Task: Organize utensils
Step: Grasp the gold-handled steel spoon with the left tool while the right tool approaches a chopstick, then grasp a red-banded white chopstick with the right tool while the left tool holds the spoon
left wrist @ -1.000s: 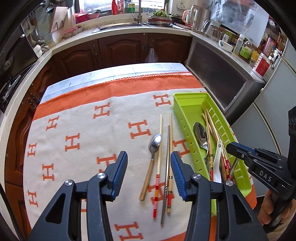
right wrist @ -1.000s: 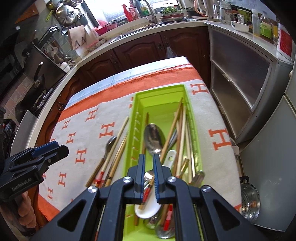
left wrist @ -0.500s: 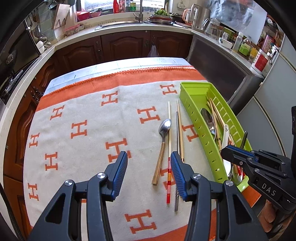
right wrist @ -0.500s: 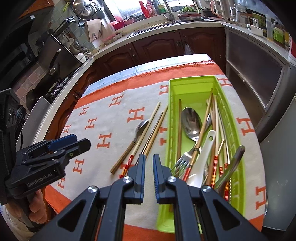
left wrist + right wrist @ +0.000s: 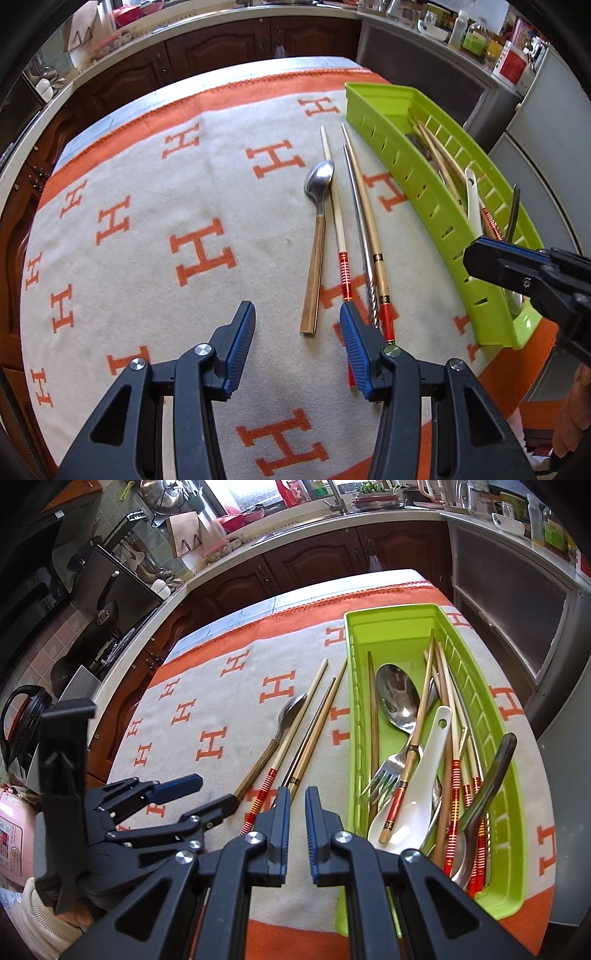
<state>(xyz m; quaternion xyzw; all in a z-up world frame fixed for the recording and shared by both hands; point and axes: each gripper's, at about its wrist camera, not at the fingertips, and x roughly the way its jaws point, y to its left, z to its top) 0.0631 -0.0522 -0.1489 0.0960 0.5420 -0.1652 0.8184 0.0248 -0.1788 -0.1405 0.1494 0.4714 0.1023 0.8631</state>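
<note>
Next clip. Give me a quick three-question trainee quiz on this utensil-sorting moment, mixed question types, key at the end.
1. True or false: the white ceramic spoon lies on the cloth, outside the green tray.
2. Which loose item on the cloth has a wooden handle? A) the fork B) the metal spoon C) the red-banded chopstick
3. Fill in: the left tool is open with ____ between its fingers; the right tool is nearly shut.

Key: 1 false, it lies inside the tray. 2 B. 3 nothing.
</note>
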